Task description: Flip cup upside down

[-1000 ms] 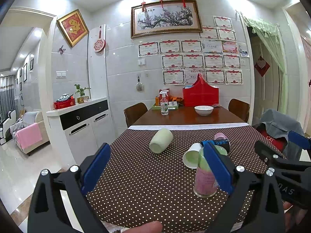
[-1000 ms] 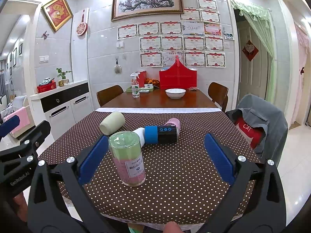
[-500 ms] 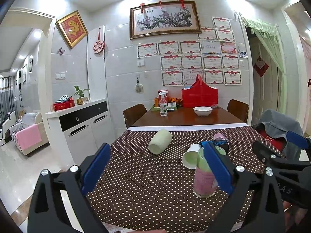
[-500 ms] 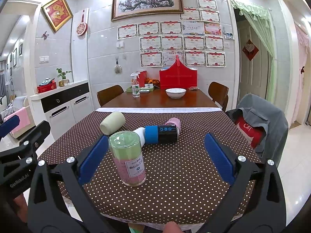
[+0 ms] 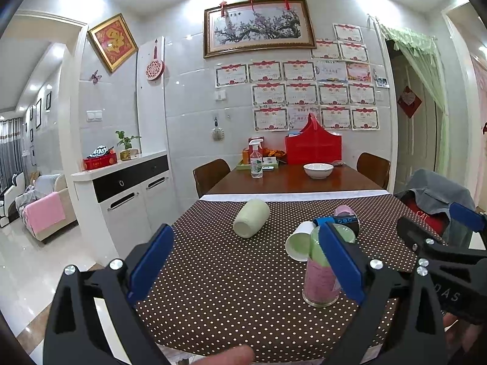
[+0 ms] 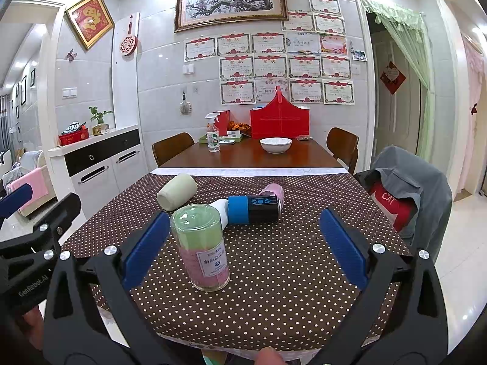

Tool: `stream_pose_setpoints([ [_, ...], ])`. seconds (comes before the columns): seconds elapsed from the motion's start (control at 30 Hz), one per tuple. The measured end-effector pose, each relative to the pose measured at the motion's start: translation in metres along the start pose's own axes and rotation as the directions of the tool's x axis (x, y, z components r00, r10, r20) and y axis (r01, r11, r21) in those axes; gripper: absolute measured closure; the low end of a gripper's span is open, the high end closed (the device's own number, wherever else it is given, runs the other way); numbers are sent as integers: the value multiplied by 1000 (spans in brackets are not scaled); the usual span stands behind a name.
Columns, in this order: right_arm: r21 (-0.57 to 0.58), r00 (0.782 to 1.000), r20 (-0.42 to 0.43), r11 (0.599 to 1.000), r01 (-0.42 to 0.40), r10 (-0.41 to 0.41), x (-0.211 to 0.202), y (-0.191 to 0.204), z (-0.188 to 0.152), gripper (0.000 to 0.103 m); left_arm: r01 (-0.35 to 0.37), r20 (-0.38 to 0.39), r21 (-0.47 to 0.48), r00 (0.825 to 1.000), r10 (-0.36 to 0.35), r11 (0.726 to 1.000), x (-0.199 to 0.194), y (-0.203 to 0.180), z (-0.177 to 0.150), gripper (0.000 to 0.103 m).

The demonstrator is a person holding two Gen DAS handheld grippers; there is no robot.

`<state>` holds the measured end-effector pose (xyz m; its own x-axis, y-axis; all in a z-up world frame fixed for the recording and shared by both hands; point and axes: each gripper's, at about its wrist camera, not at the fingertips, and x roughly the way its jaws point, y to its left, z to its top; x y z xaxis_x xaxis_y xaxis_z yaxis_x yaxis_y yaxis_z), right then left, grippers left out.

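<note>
Two open grippers hover at the near edge of the dotted tablecloth (image 6: pixel 274 273), neither holding anything.

The tall glass cup (image 6: pixel 201 248), with green and pink inside and a paper label, stands on end near that edge, its long axis vertical; whether it is mouth-up or already inverted I cannot tell for sure. From the right gripper (image 6: pixel 243 249) it sits just ahead and left of centre, beside the left blue pad, so this hand looks the nearer. From the left gripper (image 5: pixel 246 267) the same cup (image 5: pixel 319 276) lies off to the right, partly hidden behind the right pad. Farther back lie a pale green cup (image 6: pixel 177 191), a white paper cup (image 5: pixel 299 241), a blue-and-black can (image 6: pixel 254 209) and a pink cup (image 6: pixel 272 190), all on their sides.
</note>
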<state>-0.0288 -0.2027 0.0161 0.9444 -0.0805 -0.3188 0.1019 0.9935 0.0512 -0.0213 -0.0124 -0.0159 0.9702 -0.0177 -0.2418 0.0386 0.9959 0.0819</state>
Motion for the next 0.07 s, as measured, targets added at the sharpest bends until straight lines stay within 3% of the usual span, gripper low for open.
stream_pose_setpoints([
  [0.07, 0, 1000, 1, 1000, 1, -1, 0, 1, 0, 6, 2, 1, -4, 1000, -2, 1000, 0, 0, 0, 8],
])
